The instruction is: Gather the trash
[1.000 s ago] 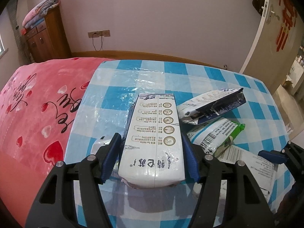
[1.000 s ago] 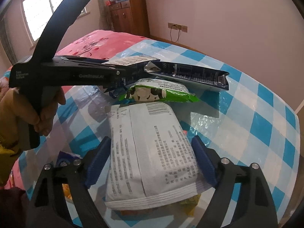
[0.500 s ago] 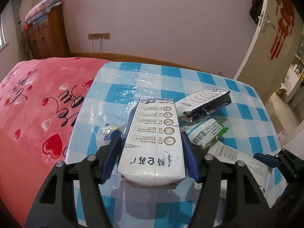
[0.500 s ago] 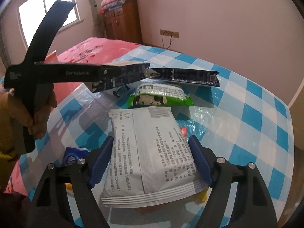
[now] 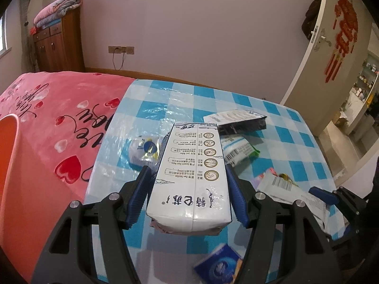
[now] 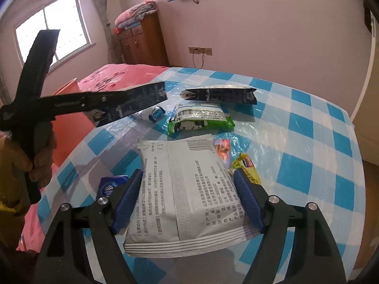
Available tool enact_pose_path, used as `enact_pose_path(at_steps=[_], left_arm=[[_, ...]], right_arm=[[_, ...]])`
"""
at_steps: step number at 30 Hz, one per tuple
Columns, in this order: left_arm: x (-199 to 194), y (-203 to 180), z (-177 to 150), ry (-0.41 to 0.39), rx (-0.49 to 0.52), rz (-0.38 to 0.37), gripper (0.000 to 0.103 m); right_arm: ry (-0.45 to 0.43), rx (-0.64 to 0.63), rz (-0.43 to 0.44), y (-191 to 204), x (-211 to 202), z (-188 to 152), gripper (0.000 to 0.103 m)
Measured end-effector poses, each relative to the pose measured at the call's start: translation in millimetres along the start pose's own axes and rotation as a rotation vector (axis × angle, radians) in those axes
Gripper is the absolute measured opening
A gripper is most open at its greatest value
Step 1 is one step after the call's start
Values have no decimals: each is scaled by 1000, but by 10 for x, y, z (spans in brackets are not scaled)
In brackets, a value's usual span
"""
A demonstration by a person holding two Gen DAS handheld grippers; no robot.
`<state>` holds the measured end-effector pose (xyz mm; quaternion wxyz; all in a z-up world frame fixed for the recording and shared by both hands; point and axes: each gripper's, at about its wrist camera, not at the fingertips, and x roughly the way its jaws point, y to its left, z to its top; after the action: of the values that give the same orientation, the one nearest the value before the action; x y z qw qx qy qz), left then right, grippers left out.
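My left gripper (image 5: pixel 189 196) is shut on a white milk carton (image 5: pixel 193 172) and holds it above the blue checked table (image 5: pixel 165 104). My right gripper (image 6: pixel 189 201) is shut on a white printed pouch (image 6: pixel 187 182) and holds it above the table. On the table lie a dark foil bag (image 6: pixel 220 94), a green and white wrapper (image 6: pixel 201 118), a small blue-lidded cup (image 6: pixel 156 113), small colourful wrappers (image 6: pixel 244 163) and a blue tissue pack (image 6: pixel 110 185). The left gripper with its carton shows at the left of the right wrist view (image 6: pixel 132 101).
A pink bed (image 5: pixel 47 123) with hearts adjoins the table's left side. An orange bin edge (image 5: pixel 7 146) is at the far left. A wooden cabinet (image 5: pixel 59 45) stands at the back wall and an open door (image 5: pixel 331 54) at the right.
Both grippers have risen and pulled back from the table with their items. The small cup, the blue tissue pack and the colourful wrappers have come into view.
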<state>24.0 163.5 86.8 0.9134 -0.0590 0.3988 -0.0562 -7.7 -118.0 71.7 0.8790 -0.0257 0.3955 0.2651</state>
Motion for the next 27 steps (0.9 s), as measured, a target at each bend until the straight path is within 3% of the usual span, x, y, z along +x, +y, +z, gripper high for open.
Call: enact_pose_path(at_steps=[12,27], left_arm=[[-376,35,-168,-44,-7,-37,63],[-989,214,-148,-176,-25,-40,64]], right_arm=[[-49,6,-24,140,-260,-66,76],[-116,-59,-32,484,-490,168,76]])
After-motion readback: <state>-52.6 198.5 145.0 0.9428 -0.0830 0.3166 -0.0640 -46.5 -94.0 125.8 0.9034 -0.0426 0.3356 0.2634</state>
